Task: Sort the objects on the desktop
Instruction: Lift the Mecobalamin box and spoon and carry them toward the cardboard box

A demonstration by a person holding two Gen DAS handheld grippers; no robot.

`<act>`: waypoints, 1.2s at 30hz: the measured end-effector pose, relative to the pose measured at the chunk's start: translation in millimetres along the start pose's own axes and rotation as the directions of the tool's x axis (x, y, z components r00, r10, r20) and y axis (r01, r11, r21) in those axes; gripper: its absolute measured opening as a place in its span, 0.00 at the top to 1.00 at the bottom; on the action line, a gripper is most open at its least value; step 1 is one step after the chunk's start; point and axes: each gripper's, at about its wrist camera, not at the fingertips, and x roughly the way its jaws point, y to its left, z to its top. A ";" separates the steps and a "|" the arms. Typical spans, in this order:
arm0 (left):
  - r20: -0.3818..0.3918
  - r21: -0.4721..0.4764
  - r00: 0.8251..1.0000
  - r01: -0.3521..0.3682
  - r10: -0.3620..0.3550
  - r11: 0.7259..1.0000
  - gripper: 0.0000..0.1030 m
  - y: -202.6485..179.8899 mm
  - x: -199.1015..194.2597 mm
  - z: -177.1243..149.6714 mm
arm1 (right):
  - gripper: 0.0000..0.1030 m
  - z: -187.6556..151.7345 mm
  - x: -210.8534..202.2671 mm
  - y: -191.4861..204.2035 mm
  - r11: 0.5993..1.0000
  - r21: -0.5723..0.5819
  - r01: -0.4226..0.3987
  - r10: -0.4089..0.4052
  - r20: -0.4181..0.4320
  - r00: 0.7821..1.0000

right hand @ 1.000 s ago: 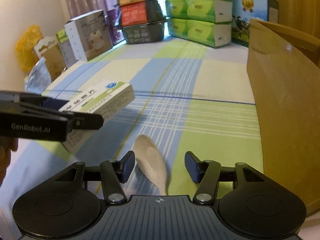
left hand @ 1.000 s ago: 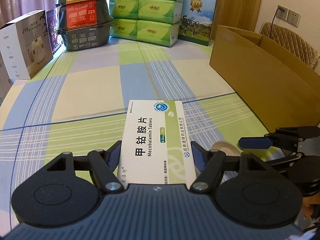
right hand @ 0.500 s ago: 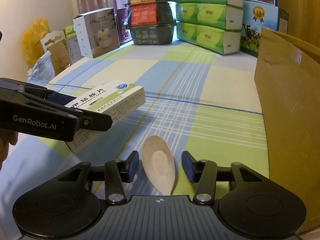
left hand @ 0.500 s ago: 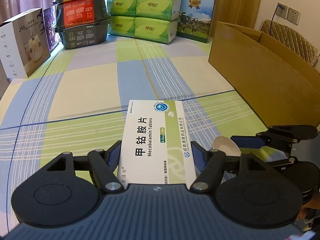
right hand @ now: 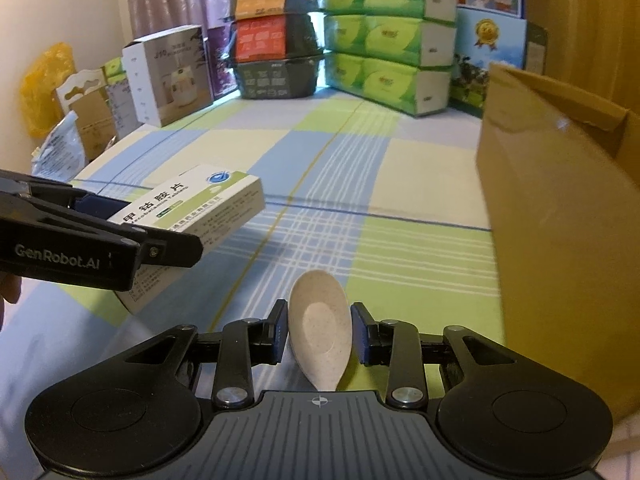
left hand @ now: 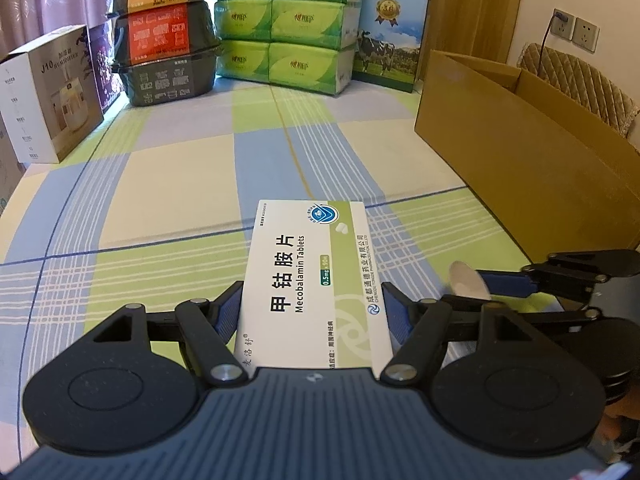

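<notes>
A white and green medicine box (left hand: 316,280) marked "Mecobalamin Tablets" is held level above the checked tablecloth (left hand: 168,184), with my left gripper (left hand: 314,300) shut on its two long sides. The right wrist view shows the same medicine box (right hand: 192,208) at the left, clamped in the left gripper (right hand: 148,224). A beige spoon (right hand: 320,328) lies lengthwise between my right gripper's (right hand: 320,332) pads, bowl pointing forward, with both pads pressed on the bowl's sides. In the left wrist view the spoon (left hand: 466,280) pokes out of the right gripper (left hand: 480,292) at the right.
An open brown cardboard box (left hand: 520,168) stands along the right side, close to the right gripper. At the back are stacked green tissue packs (left hand: 280,32), black food containers (left hand: 164,40) and a milk carton box (left hand: 388,40). A white humidifier box (left hand: 48,92) stands at the left.
The right gripper's fingers have come together onto the spoon, which earlier lay loose between them. Both grippers have tilted or risen a little. The left gripper still holds the medicine box.
</notes>
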 end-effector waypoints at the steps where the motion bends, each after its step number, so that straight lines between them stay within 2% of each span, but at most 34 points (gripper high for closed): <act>1: 0.002 0.001 1.000 -0.002 0.002 1.000 0.35 -0.5 -0.9 0.0 | 0.71 1.3 -4.5 -0.6 1.000 0.007 0.007 -0.007 0.006 1.000; 9: 0.027 0.031 1.000 0.001 -0.002 1.000 0.35 -25.7 -24.2 -4.7 | 0.71 7.7 -53.4 0.3 0.998 0.065 0.028 -0.030 0.045 0.999; 23: 0.041 -0.068 0.999 -0.018 0.021 0.998 0.35 -65.4 -105.8 -27.4 | 0.71 12.7 -159.9 -3.2 0.988 0.148 0.049 -0.066 0.109 0.992; 36: 0.083 -0.017 0.996 0.017 -0.016 1.000 0.35 -112.2 -151.9 -20.9 | 0.71 7.5 -231.0 -24.1 0.976 0.195 0.097 -0.131 0.170 0.977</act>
